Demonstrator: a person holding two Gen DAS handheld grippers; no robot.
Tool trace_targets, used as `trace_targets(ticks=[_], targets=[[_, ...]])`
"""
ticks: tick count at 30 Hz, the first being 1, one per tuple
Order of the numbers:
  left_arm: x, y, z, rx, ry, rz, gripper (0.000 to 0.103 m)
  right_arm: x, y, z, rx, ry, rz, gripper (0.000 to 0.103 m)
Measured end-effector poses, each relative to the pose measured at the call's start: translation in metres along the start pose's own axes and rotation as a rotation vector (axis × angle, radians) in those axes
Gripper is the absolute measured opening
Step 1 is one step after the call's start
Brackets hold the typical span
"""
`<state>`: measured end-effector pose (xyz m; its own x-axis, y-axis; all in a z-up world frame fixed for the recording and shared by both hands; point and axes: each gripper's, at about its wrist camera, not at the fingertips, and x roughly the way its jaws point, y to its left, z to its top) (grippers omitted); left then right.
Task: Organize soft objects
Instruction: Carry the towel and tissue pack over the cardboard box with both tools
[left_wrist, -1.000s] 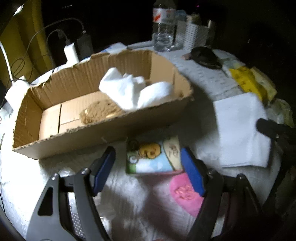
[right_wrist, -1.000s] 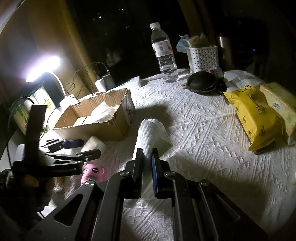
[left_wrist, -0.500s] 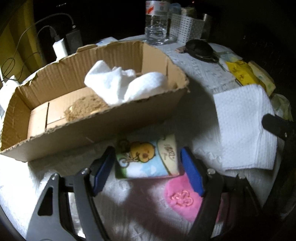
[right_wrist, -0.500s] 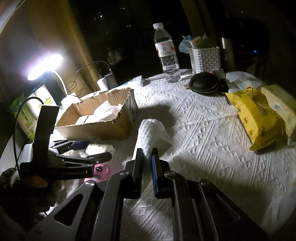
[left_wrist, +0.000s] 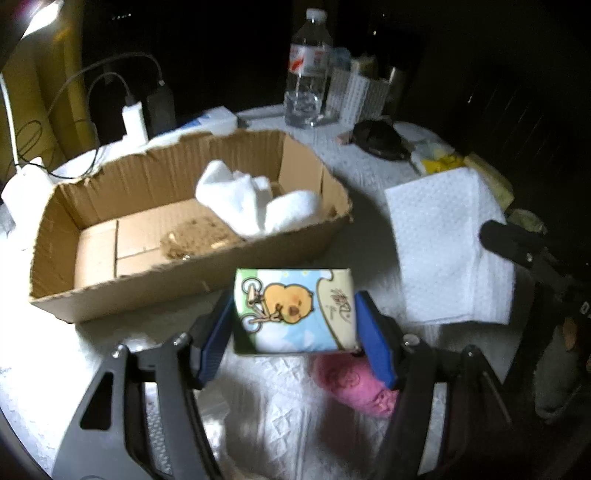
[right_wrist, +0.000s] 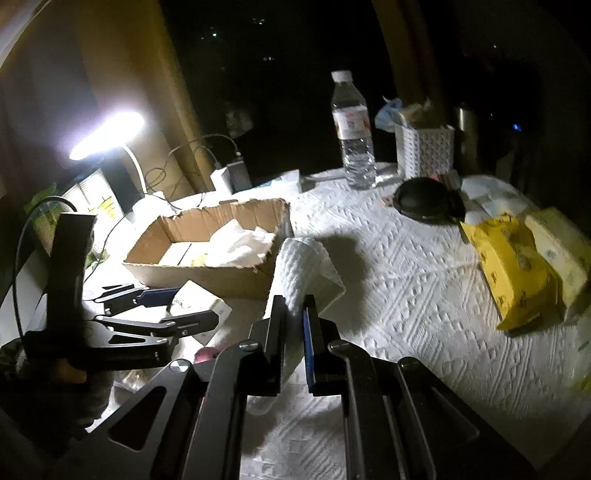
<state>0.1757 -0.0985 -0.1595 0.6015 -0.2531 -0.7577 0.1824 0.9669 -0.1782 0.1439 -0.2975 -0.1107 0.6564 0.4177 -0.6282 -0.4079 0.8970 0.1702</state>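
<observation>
Closest to me, the left gripper (left_wrist: 295, 325) has its blue pads either side of a small cartoon-printed tissue pack (left_wrist: 293, 310), the jaws closing in on it so that both pads sit flush against its short ends; the pack looks lifted just clear of the white tablecloth (left_wrist: 258, 406) and hangs on the near side of the cardboard box (left_wrist: 110, 291), not yet over its rim. Just under the pack, nearer than the box, a pink plush toy (left_wrist: 354, 384) lies on the cloth, untouched. To the right of the box, the right gripper (right_wrist: 294, 325) has its fingers pressed almost together, pinching an edge of a folded white paper towel (right_wrist: 306, 269), which is held up beside the box's right end wall. Inside the box, crumpled white tissue (left_wrist: 255, 203) already fills the right half, while the left half shows bare cardboard floor and a patch of crumbs. So I'd judge the sorting is partly done: one soft thing is in, the pack and towel are held and waiting, and the pink toy remains. Beyond the box stand a water bottle (left_wrist: 306, 74) and a white basket (right_wrist: 424, 149).
</observation>
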Motion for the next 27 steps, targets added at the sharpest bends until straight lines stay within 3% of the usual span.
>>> trace_targets(ticks=[12,27], targets=[[-0.04,0.025,0.003,-0.035,-0.08,-0.006,0.066,0.002,0.036,0.025,-0.064,-0.017,-0.001,0.01],[-0.068,0.077,0.023,-0.089,-0.151,0.055,0.066,0.023,0.061,0.06,-0.107,-0.035,0.004,0.01]])
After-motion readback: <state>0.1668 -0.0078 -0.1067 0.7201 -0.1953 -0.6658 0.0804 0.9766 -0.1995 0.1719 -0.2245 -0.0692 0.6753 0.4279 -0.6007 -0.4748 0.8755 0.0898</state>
